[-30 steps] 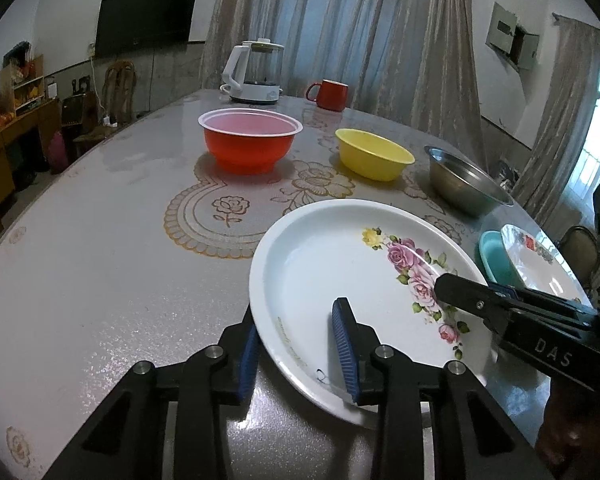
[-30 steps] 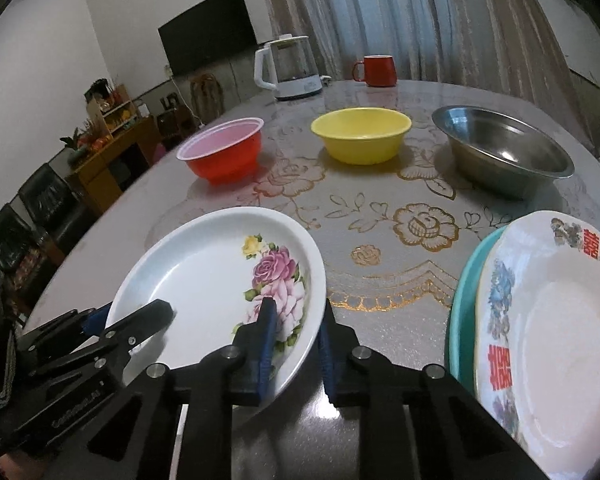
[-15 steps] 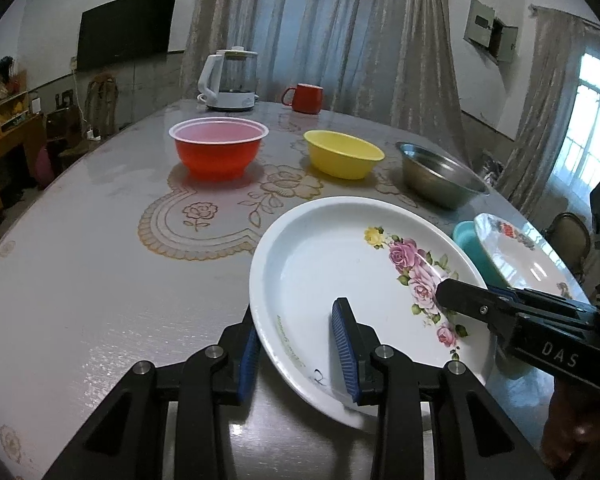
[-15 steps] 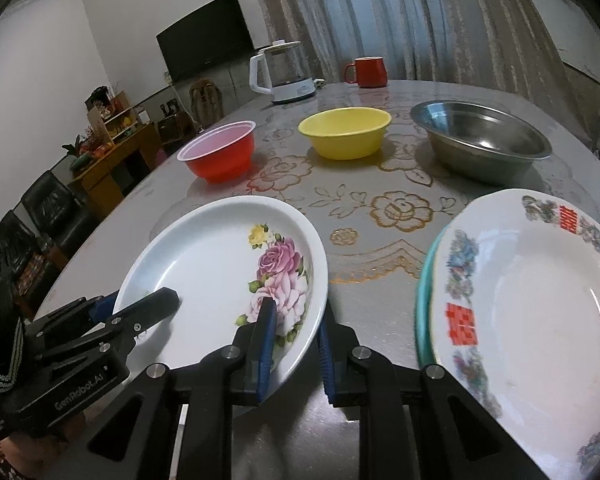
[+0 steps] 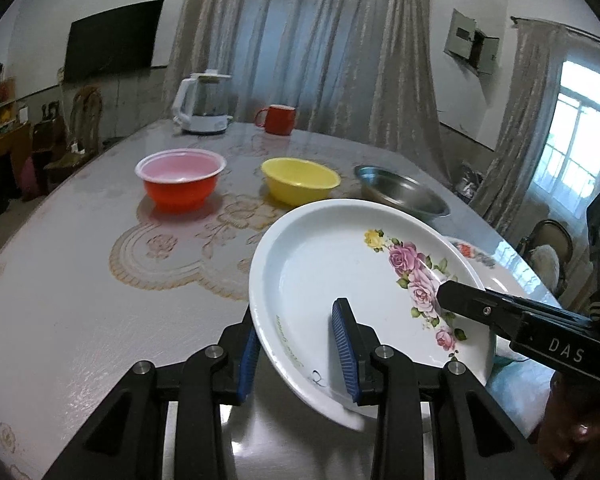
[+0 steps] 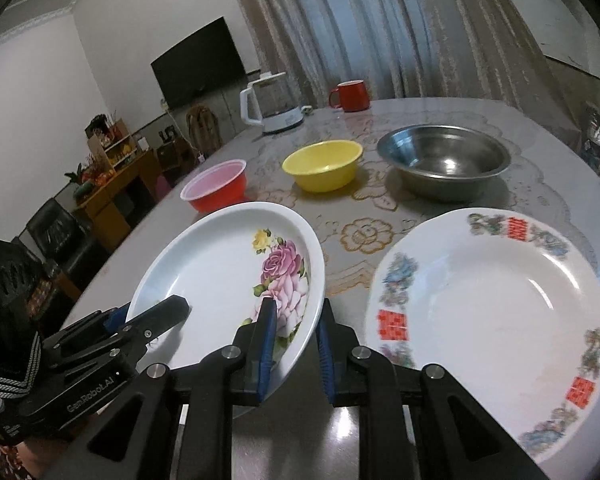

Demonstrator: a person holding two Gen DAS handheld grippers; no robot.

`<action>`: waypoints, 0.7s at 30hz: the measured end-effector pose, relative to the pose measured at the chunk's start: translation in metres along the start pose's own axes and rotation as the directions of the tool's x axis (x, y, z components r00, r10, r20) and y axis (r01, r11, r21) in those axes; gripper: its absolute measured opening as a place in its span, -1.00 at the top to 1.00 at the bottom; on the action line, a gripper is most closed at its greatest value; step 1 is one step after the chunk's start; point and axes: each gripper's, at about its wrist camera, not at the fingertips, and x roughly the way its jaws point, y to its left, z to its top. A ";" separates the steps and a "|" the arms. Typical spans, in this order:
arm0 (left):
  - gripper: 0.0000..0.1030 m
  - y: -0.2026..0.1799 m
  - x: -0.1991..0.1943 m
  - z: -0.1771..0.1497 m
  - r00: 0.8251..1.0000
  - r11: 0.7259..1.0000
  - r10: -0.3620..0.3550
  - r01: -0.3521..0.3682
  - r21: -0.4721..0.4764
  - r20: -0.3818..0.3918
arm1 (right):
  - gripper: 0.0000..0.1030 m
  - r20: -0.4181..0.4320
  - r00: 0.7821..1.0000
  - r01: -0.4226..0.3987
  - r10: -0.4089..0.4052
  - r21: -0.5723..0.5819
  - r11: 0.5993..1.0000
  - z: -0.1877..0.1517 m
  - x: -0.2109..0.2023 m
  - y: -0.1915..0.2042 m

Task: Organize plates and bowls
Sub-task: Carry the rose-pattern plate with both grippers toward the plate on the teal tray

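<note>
A white plate with pink roses hangs tilted above the table, held from both sides. My left gripper is shut on its near left rim, one blue pad under the rim and one inside the dish. My right gripper is shut on the opposite rim, by the roses; its finger shows in the left wrist view. Just right of the held plate, a white plate with red and blue patterns lies on the table. A teal edge peeks out beneath it.
A red bowl, a yellow bowl and a steel bowl stand in a row across the table's middle. A white kettle and a red mug sit at the far edge. Chairs surround the table.
Both grippers have carried the rose plate up and to the right, toward the patterned plate, which now looms larger in the right wrist view. Both grips are unchanged.
</note>
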 end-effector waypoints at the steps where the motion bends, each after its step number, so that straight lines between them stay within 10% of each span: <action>1: 0.32 -0.003 -0.001 0.001 1.000 1.000 -0.005 0.005 0.007 0.001 | 0.64 0.005 1.000 0.002 -0.002 0.005 1.000 0.001 -0.004 -0.003; 21: 0.31 -0.115 0.041 0.011 0.985 0.969 -0.143 0.158 0.188 -0.093 | 0.64 0.036 0.988 0.144 -0.153 0.189 0.971 -0.015 -0.062 -0.094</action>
